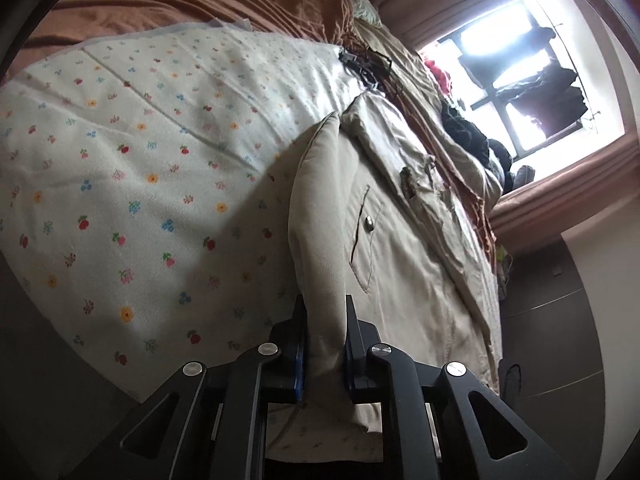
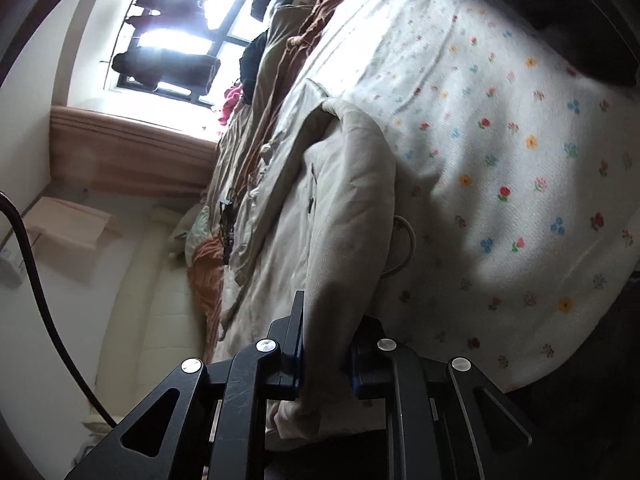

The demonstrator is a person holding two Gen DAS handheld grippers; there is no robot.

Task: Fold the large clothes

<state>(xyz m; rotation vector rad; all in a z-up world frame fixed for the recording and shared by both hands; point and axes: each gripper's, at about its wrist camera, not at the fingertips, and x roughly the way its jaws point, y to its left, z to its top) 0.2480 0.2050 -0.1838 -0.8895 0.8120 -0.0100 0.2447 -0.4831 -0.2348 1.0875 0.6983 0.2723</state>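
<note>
Left wrist: dark clothes [image 1: 472, 128] beyond beige jacket [image 1: 400, 240].

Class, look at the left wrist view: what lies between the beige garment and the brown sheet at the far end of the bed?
The flowered white blanket fills that stretch, spread flat between the beige garment and the brown sheet.

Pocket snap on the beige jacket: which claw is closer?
Left. The left claw grips a jacket fold just short of the pocket snap; the right claw grips the jacket too, with the snap farther off.
</note>
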